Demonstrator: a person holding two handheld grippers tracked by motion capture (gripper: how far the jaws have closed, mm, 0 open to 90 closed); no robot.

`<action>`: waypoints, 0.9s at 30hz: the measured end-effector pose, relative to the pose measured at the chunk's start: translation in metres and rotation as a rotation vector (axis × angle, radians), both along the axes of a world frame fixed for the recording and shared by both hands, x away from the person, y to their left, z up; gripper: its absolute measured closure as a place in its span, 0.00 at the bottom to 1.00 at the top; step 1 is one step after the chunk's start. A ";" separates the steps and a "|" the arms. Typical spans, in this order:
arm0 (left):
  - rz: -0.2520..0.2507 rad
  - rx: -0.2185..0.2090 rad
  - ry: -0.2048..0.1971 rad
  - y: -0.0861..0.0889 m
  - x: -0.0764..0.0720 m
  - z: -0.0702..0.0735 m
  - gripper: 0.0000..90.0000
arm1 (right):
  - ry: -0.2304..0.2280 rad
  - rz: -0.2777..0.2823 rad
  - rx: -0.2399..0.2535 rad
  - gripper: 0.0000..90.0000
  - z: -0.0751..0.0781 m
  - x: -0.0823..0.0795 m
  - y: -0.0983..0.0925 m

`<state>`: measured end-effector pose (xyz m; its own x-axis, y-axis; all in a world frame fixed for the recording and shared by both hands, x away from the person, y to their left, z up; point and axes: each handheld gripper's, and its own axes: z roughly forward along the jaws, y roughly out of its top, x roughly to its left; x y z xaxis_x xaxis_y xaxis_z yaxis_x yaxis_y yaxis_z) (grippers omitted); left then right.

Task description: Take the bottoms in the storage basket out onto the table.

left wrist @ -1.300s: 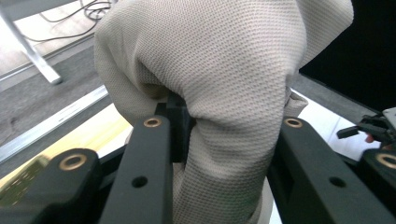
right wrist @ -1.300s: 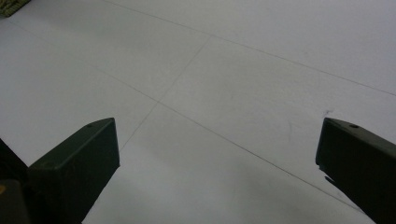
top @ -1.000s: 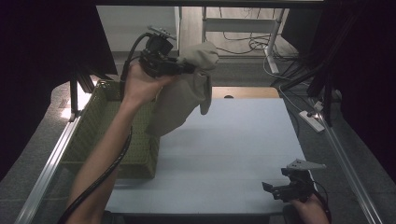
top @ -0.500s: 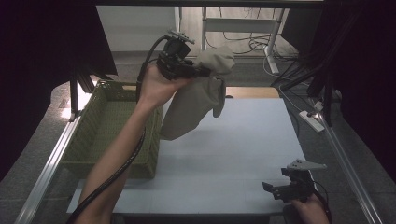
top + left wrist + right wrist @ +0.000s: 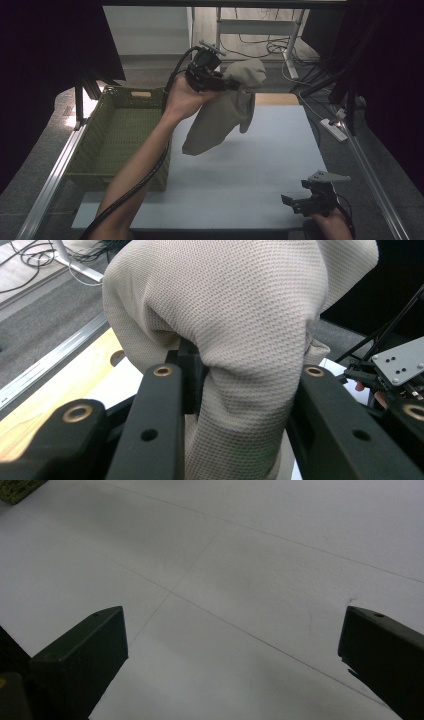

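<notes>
Since the earlier frames, the left tool point(image 5: 227, 85) has carried the beige garment point(image 5: 225, 112) rightward, from above the basket's inner edge to above the far part of the counter point(image 5: 240, 175), while the right tool point(image 5: 295, 202) has kept its place at the near right.

Nearest, at about 5 o'clock on the counter in the high view, the right tool rests low in the person's hand, its grey three-cornered plate on top and its jaws pointing toward 9 o'clock. In the right gripper view its two dark jaws stand wide apart at the bottom corners with bare pale counter point(image 5: 225, 580) between them; it holds nothing and touches nothing.

At 9 o'clock, the green woven basket point(image 5: 120, 145) sits just beside the counter's left edge, with the person's left forearm point(image 5: 145, 160) and the tool's black cable crossing its near right corner.

Farther off, near 12 o'clock, the left tool is raised above the counter in the person's left hand point(image 5: 182, 97). Its jaws are clamped on a thick bunch of the garment point(image 5: 240, 340): in the left gripper view the knit cloth is squeezed between the two black jaws and bulges up over them. The rest of the garment hangs down from the grip, its lower edge over the far middle of the counter; whether it touches the surface I cannot tell.
</notes>
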<state>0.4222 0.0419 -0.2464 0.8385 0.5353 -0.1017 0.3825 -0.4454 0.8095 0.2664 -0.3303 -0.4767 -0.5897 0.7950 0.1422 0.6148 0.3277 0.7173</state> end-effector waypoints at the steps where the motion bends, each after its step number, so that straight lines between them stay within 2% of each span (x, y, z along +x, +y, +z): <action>1: -0.001 0.005 -0.003 -0.002 0.000 -0.002 0.77 | 0.000 0.000 0.000 0.00 0.000 0.000 0.000; 11: 0.020 0.039 0.026 -0.009 0.006 -0.037 0.77 | 0.003 -0.003 0.007 0.00 0.000 0.000 -0.001; 19: 0.040 0.032 0.060 -0.007 0.013 -0.069 0.76 | 0.003 -0.003 0.006 0.00 0.000 0.000 -0.001; 21: 0.054 0.019 0.070 -0.006 0.014 -0.076 0.76 | 0.001 -0.002 0.004 0.00 0.000 0.000 -0.001; 25: 0.061 0.000 0.086 -0.004 0.015 -0.088 0.76 | 0.001 -0.002 0.005 0.00 0.000 0.000 -0.001; 27: 0.063 0.004 0.092 -0.003 0.015 -0.093 0.76 | 0.001 -0.001 0.003 0.00 0.000 0.000 -0.001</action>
<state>0.4375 0.0387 -0.3395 0.7903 0.5873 -0.1745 0.4825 -0.4212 0.7680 0.2662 -0.3311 -0.4767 -0.5885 0.7952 0.1457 0.6162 0.3245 0.7176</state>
